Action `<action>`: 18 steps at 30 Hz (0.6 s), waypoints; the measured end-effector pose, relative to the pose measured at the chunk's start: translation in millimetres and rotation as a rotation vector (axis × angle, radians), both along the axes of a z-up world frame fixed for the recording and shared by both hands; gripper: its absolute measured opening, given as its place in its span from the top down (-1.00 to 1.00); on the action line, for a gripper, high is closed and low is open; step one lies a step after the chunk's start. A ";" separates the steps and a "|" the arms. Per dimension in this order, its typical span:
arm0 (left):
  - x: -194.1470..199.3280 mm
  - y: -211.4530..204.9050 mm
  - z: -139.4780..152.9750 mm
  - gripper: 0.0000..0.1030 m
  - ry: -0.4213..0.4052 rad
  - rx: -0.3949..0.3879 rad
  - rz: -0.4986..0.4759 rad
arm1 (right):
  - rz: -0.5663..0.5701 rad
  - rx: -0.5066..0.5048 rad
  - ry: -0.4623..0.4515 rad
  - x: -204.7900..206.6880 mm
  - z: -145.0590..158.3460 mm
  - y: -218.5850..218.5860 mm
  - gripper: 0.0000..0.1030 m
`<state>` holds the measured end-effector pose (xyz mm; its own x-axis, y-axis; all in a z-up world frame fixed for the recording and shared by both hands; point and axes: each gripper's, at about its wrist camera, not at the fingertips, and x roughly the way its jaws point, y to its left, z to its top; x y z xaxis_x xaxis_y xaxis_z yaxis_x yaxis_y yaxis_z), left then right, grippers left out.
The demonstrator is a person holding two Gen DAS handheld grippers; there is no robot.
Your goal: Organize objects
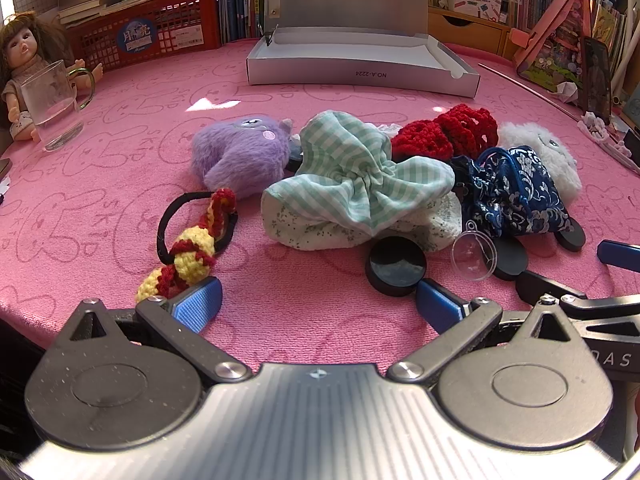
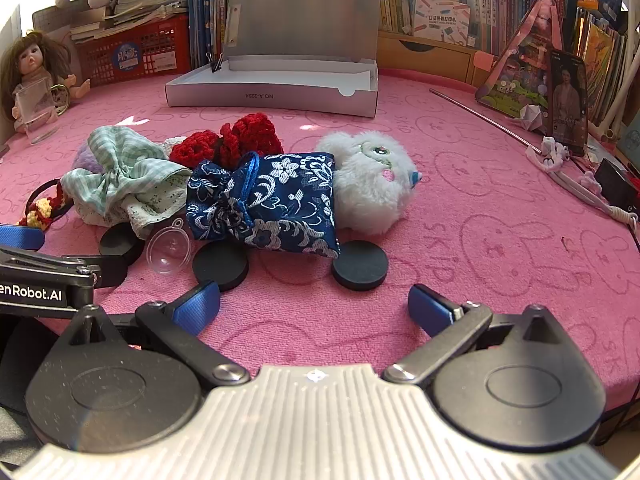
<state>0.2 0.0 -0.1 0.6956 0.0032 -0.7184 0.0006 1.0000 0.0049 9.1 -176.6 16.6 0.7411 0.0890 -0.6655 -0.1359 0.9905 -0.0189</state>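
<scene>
Pink cloth covers the desk, books behind. Left to right: crochet hair tie, purple plush, checked cloth, blue pouch, white plush. Open box stands beyond the heap. Left claw spread wide, empty; hair tie just ahead-left, long axis running away from it. Right claw spread wide, empty; pouch straight ahead, likely nearer to it.
</scene>
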 end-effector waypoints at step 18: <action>0.2 2.2 -0.5 -1.00 0.008 0.004 0.012 | -0.022 -0.002 0.016 0.3 2.9 4.4 -1.00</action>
<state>0.3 2.1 -0.5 0.6900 0.0146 -0.7237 -0.0114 0.9999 0.0093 9.4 -172.2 19.5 0.7321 0.0713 -0.6775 -0.1142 0.9933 -0.0189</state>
